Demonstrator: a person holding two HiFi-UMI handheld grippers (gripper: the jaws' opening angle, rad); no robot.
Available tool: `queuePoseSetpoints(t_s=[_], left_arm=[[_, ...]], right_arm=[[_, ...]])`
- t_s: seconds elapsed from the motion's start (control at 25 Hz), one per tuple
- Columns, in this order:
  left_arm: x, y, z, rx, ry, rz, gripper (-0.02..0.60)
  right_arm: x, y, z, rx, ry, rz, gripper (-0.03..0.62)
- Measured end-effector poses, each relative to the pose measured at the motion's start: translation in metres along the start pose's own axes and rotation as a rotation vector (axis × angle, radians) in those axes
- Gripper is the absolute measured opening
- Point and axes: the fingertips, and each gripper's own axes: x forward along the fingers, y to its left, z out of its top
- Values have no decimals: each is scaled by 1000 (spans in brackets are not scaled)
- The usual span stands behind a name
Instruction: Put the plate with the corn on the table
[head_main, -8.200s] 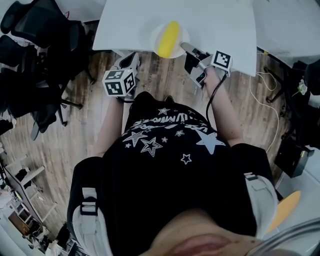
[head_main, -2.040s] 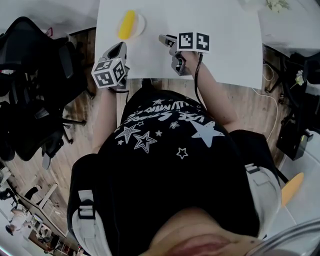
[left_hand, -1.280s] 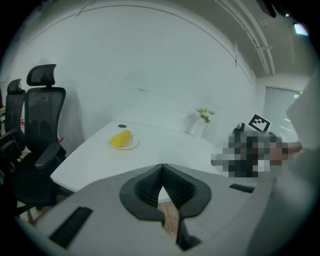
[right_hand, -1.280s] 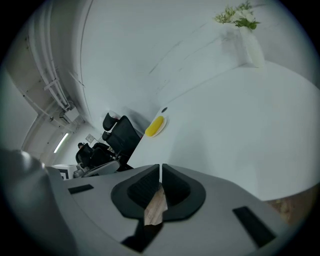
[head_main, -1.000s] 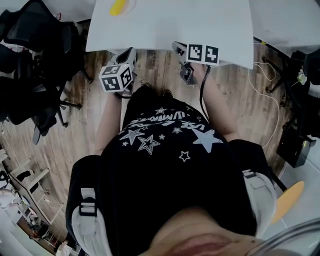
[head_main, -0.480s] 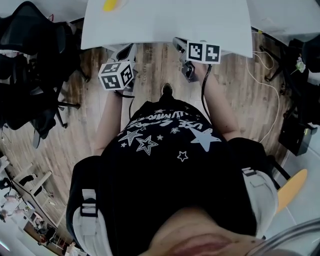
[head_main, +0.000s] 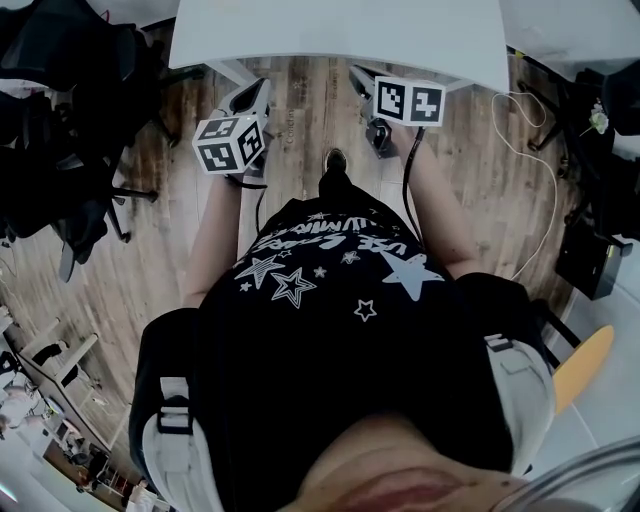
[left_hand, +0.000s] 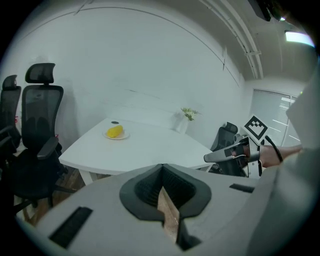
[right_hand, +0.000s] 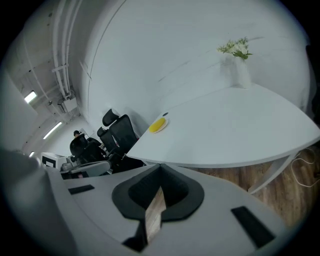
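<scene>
The plate (left_hand: 117, 135) with the corn (left_hand: 114, 131) stood on the desk (left_hand: 150, 150), at about 10 o'clock from the left gripper (left_hand: 167, 215) and well apart from it, so the placement appeared complete. The left gripper's jaws were pressed together on nothing, and the jaws of the right gripper (right_hand: 152, 212) likewise met with nothing between them. To finish well, you needed only to hold both grippers clear of the desk edge at 12 o'clock and leave the plate untouched.
</scene>
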Motion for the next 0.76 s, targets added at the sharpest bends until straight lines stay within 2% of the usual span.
queuePoseSetpoints(t_s=[0.4,0.76], left_arm=[[-44,-7,-23,-3,-21,2,5],[-64,-18,-33,4,-25,-11,5]], right_arm=[[-20,26,-32,-25,-28,-24,6],[-40,39,-42,-60,-69,-52,6]])
